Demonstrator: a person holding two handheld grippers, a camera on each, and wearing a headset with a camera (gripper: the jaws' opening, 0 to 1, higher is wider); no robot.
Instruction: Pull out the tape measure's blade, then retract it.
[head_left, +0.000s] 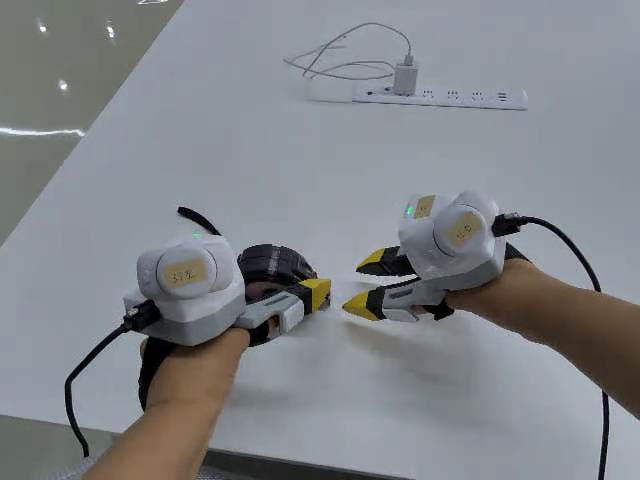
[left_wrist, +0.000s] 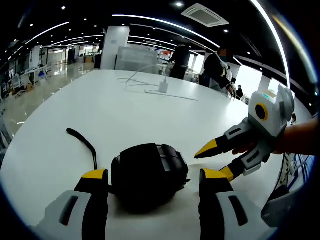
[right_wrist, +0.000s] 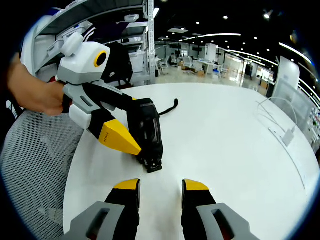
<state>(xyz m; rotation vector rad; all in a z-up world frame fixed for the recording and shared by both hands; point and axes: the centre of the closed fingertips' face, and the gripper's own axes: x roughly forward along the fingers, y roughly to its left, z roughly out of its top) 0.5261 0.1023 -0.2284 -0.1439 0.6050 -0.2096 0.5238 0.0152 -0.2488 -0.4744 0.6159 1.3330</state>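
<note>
Seeing L gripper (left_wrist: 155, 174) fingers (left_wrist: 94, 176) flanking tape measure (left_wrist: 145, 170), I can't tell if clamped; R gripper (right_wrist: 161, 185) fingers (right_wrist: 196, 186) apart, it lies just ahead.

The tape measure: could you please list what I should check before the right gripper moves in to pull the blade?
1. Left gripper straddles the tape measure: ok.
2. Firm clamp on the case: not ok; the left gripper view shows a gap beside one jaw.
3. Right gripper open: ok.
4. Blade tip faces the right gripper: ok.
5. Blade fully retracted: ok, none is drawn out.
6. Strap lies clear of the blade's path: ok, it trails off behind the case.
</note>
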